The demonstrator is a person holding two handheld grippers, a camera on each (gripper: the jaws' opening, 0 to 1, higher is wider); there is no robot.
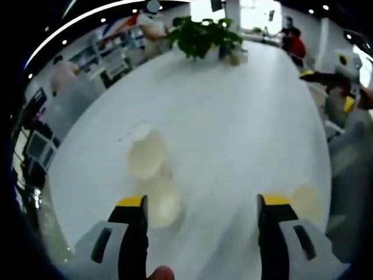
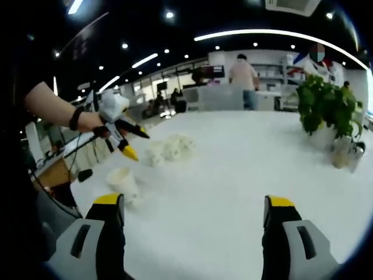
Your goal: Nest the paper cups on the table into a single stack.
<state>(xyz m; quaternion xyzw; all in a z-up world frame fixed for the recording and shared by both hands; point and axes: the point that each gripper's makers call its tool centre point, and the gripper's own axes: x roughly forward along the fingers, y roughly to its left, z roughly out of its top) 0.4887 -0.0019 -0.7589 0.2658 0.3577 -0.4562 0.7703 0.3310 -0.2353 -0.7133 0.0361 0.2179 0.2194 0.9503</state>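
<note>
**Both hand-held grippers wide open above the table, paper cups still apart**

In the left gripper view the left hand-held gripper (image 1: 202, 204) hangs over the white table (image 1: 233, 128) with its yellow-tipped jaws spread wide and nothing between them; two paper cups sit just ahead of its left jaw, the nearer cup (image 1: 160, 201) right beside that jaw's tip and the farther cup (image 1: 145, 154) just beyond it, the two close together though blur hides whether they touch; a third cup (image 1: 306, 201) lies just outside the right jaw, near the table's edge; a potted plant (image 1: 204, 35) stands well ahead at the far end of the table.

In the right gripper view the right hand-held gripper (image 2: 194, 204) is likewise wide open and holds nothing; one paper cup (image 2: 123, 181) stands upright just ahead of its left jaw; a cluster of pale cups (image 2: 169, 149) sits farther ahead, too blurred to count; the left hand-held gripper (image 2: 125, 140) comes in from the left, gripped in a hand (image 2: 87, 121), near that cluster; the plant (image 2: 326, 108) stands well off to the right.
</note>
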